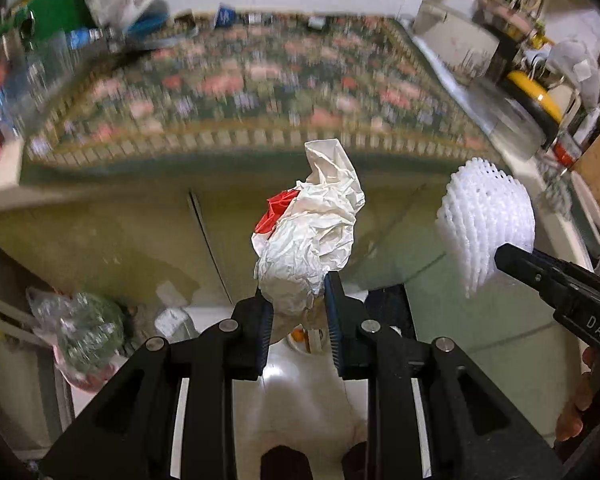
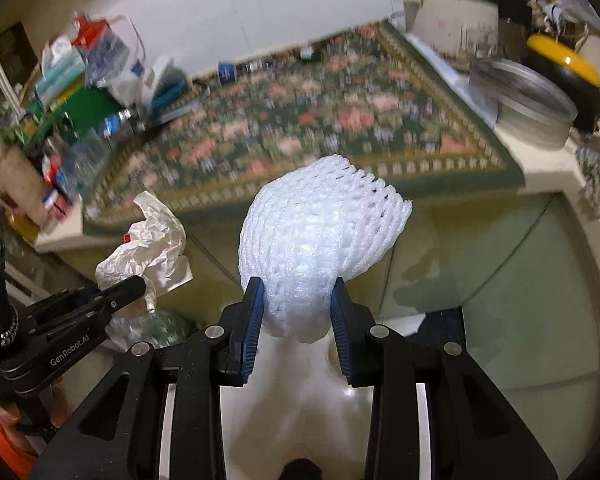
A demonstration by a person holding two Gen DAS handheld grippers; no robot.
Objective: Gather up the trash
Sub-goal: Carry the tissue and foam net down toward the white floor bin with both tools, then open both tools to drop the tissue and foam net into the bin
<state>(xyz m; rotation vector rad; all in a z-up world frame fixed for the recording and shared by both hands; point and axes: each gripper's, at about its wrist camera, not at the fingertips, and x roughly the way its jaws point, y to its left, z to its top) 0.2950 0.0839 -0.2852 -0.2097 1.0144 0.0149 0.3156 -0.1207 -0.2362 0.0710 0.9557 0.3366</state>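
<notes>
My left gripper (image 1: pixel 298 300) is shut on a crumpled white wrapper with a red patch (image 1: pixel 312 232), held in the air in front of the counter's edge. The same wrapper (image 2: pixel 148 248) and left gripper (image 2: pixel 134 288) show at the left of the right wrist view. My right gripper (image 2: pixel 298 304) is shut on a white foam fruit net (image 2: pixel 320 244), also held off the counter. In the left wrist view that foam net (image 1: pixel 488 220) hangs at the right with the right gripper's fingers (image 1: pixel 516 258) on it. Below both grippers lies a white bin-like opening (image 1: pixel 300 380), its contents unclear.
A floral cloth (image 1: pixel 260 92) covers the counter behind. Boxes and bottles (image 2: pixel 72 92) crowd its left end. A metal pan (image 2: pixel 520 100) and a yellow-lidded pot (image 2: pixel 564 60) stand at the right. A clear bag with green contents (image 1: pixel 84 332) lies low on the left.
</notes>
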